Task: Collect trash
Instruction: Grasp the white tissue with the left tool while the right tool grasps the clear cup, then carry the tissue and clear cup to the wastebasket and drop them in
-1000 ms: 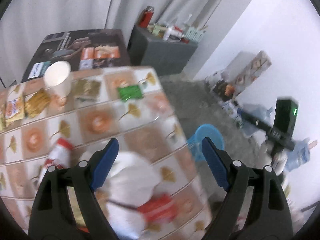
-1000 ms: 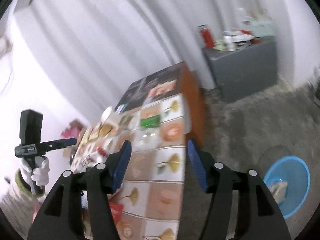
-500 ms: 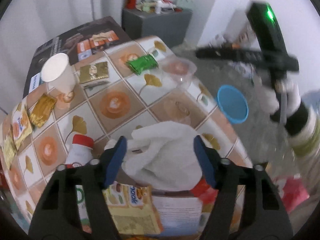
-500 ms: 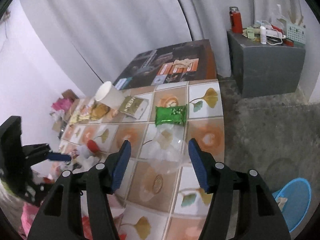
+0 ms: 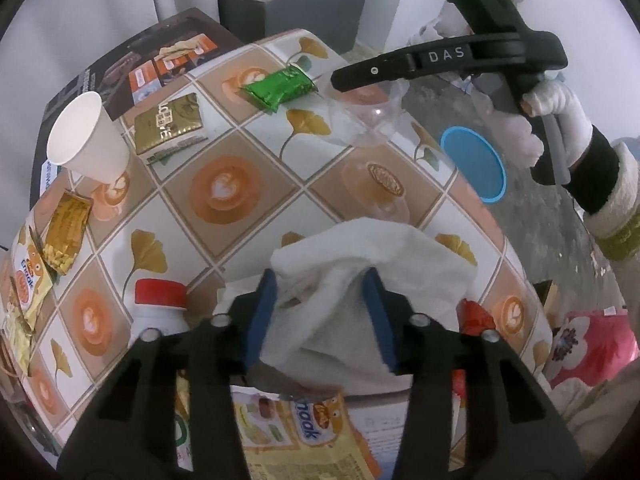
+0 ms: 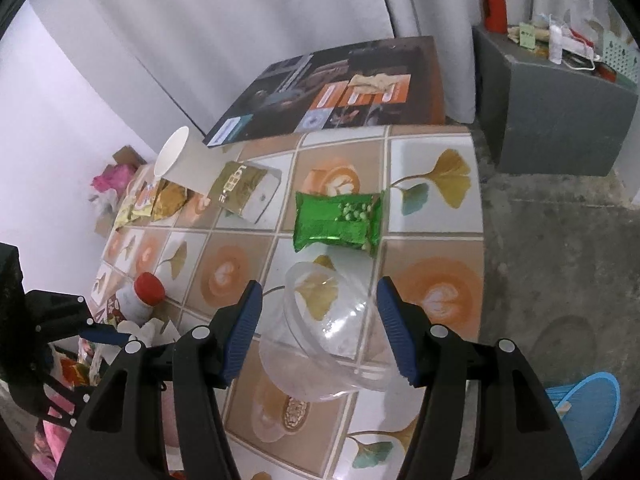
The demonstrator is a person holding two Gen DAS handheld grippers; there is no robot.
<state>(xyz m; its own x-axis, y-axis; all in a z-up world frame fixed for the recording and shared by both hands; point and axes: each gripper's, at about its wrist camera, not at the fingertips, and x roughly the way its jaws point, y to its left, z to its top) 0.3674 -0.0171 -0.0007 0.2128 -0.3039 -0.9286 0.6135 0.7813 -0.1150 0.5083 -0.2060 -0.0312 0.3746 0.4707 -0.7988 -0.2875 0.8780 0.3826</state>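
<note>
Trash covers the table (image 5: 248, 184): white tissue wad (image 5: 372, 264) at the near edge, clear plastic cup (image 6: 320, 320) lying on its side near the right edge, green packet (image 6: 336, 220) just beyond it, long axis across the table. Paper cup (image 5: 86, 140) upright at far left, gold wrappers (image 5: 168, 124) beside it, red-capped bottle (image 5: 160, 308) next to the tissue.

Left hand-held gripper (image 5: 320, 312) points steeply down, jaws either side of a raised fold of tissue; they have just been closing, left pad against the fold, full pinch hard to confirm. Right hand-held gripper (image 6: 320, 328) tilts down over the plastic cup, jaws wide and straddling it, pads clear of its walls. Cup mouth faces away from the gripper, toward the green packet.

White-gloved right hand (image 5: 552, 120) shows in the left view. Blue bin (image 6: 584, 416) on the floor, cut off by the frame. Snack bag (image 5: 288, 432) under the left gripper partly hidden.
</note>
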